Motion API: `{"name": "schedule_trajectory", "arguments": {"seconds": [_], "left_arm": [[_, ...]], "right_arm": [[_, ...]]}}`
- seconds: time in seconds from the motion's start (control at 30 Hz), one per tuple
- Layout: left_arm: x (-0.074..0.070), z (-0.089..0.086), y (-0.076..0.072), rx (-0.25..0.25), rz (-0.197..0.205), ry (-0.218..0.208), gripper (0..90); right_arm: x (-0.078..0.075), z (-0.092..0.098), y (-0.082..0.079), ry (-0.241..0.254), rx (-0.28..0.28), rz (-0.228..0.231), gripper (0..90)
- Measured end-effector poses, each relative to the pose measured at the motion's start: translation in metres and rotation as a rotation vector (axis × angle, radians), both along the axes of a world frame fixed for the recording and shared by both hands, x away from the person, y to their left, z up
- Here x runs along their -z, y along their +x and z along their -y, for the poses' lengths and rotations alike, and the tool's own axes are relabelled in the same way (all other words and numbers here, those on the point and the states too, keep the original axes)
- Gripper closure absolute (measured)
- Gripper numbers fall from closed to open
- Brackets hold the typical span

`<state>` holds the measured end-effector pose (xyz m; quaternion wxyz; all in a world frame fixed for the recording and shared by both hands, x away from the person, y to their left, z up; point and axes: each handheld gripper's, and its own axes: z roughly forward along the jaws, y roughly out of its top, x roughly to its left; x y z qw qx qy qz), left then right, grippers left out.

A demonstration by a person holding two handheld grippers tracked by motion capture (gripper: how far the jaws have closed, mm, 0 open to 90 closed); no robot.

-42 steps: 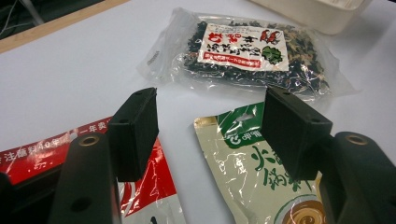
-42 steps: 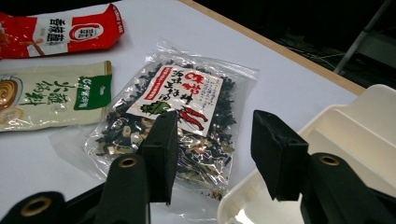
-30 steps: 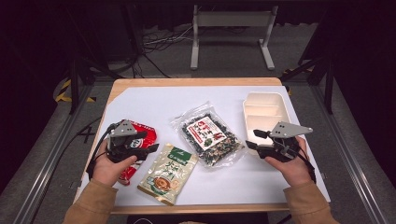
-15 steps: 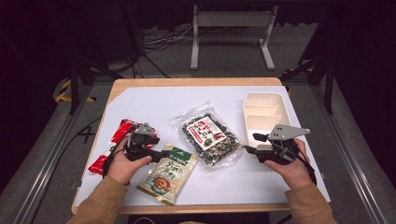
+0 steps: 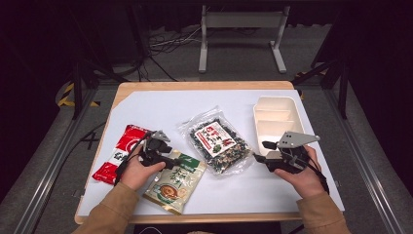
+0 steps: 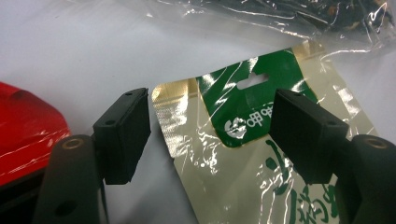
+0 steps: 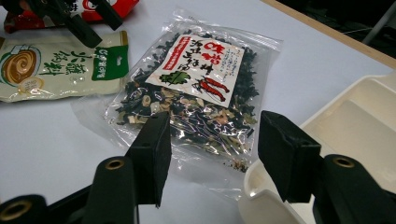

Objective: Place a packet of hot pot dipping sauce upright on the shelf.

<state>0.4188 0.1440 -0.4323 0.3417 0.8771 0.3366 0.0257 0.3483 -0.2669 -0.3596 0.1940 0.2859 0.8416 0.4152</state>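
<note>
A green-and-gold soup pouch (image 5: 174, 181) lies flat near the front of the table. My left gripper (image 5: 171, 161) is low at its top edge. In the left gripper view the left gripper (image 6: 210, 126) has its jaws either side of the pouch's (image 6: 243, 154) top corner. The pads do not press on it, and the jaws have just been opening. My right gripper (image 5: 260, 152) hovers between a clear bag of dried vegetables (image 5: 216, 144) and a white tray (image 5: 275, 105). The right gripper (image 7: 224, 144) is open with nothing held, and its jaws have also just been opening.
A red snack packet (image 5: 122, 151) lies at the left, just behind my left hand. The white tray (image 7: 355, 116) has compartments and stands at the right edge of the white tabletop. Dark floor, cables and a metal stand lie beyond the far edge.
My left gripper has moved right and down, from above the red packet to the top edge of the green-and-gold pouch. The right hand has kept still.
</note>
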Motion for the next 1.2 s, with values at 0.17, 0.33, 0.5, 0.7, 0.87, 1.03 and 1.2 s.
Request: {"name": "schedule_trajectory", "arguments": {"seconds": [0.17,0.33,0.5,0.7,0.87,1.03,1.2], "left_arm": [[0.007,0.006,0.005,0.011,-0.006,0.022,30.0],[0.007,0.003,0.005,0.021,-0.023,-0.001,29.6],[-0.002,-0.003,-0.002,0.039,0.010,-0.018,39.1],[-0.011,-0.004,-0.015,0.068,0.078,0.016,49.0],[-0.016,-0.002,-0.022,0.114,0.071,0.026,61.0],[-0.010,0.005,-0.024,0.135,0.093,0.084,60.9],[0.003,0.013,-0.020,0.131,0.102,0.145,65.6]], "right_arm": [[0.003,-0.001,0.003,0.019,-0.038,-0.012,45.0],[0.003,0.000,0.003,0.023,-0.039,-0.012,45.0],[0.003,0.001,0.002,0.024,-0.039,-0.010,44.9],[0.003,0.002,0.002,0.032,-0.039,-0.018,44.9],[0.002,0.001,0.001,0.035,-0.045,-0.015,45.3],[0.002,-0.002,0.001,0.032,-0.057,-0.016,45.4],[0.003,-0.003,0.002,0.030,-0.059,-0.020,45.8]]}}
